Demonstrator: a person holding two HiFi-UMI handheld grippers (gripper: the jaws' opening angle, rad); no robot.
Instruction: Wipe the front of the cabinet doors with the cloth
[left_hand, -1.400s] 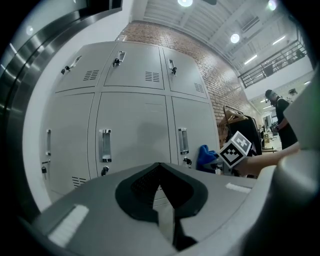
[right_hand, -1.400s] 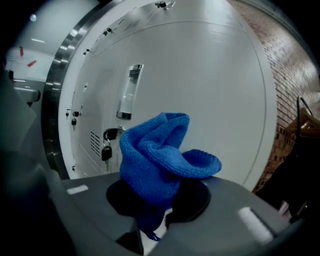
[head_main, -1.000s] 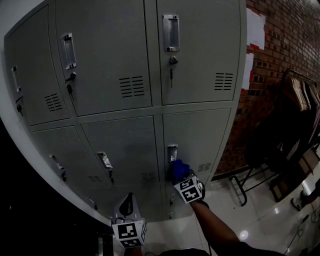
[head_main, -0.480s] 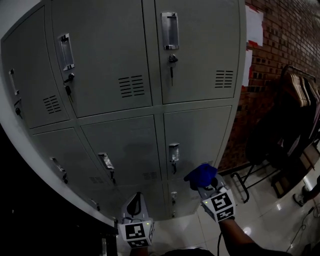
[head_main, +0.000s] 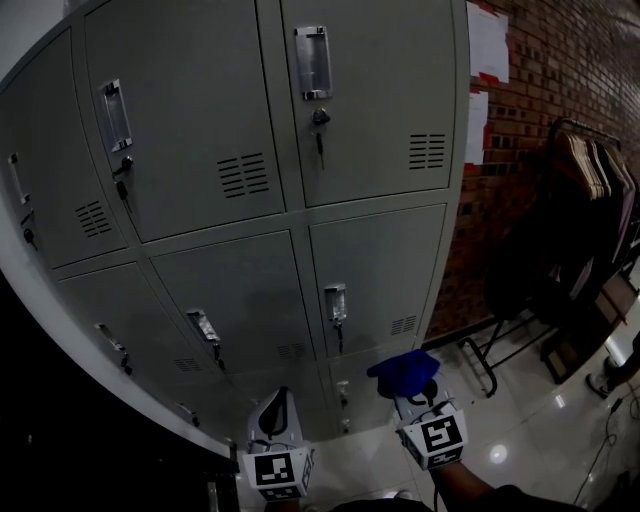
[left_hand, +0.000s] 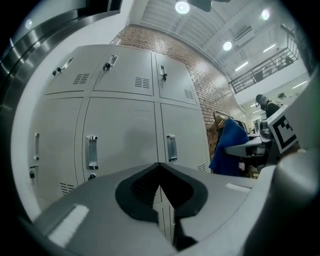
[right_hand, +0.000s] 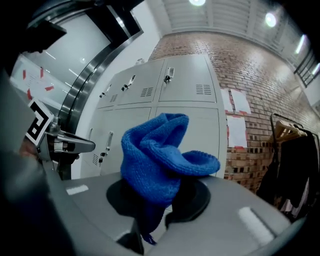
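The grey metal cabinet (head_main: 375, 270) has two rows of doors with handles, keys and vents. My right gripper (head_main: 410, 392) is shut on a bunched blue cloth (head_main: 404, 368), held in the air a short way off the bottom right door, not touching it. In the right gripper view the cloth (right_hand: 160, 155) bulges up out of the closed jaws of the right gripper (right_hand: 152, 220). My left gripper (head_main: 277, 400) hangs low before the bottom middle door, shut and empty. The left gripper view shows its jaws (left_hand: 161, 197) together, with the cabinet (left_hand: 120, 130) beyond and the cloth (left_hand: 229, 147) at the right.
A brick wall (head_main: 560, 80) with white papers (head_main: 487, 40) adjoins the cabinet on the right. A clothes rack (head_main: 580, 220) with hangers and dark garments stands on the glossy floor (head_main: 520, 430). A person (left_hand: 265, 102) is far off in the left gripper view.
The right gripper has drawn the cloth off the lower right door by its handle, moving right and back toward me. The left gripper has stayed put.
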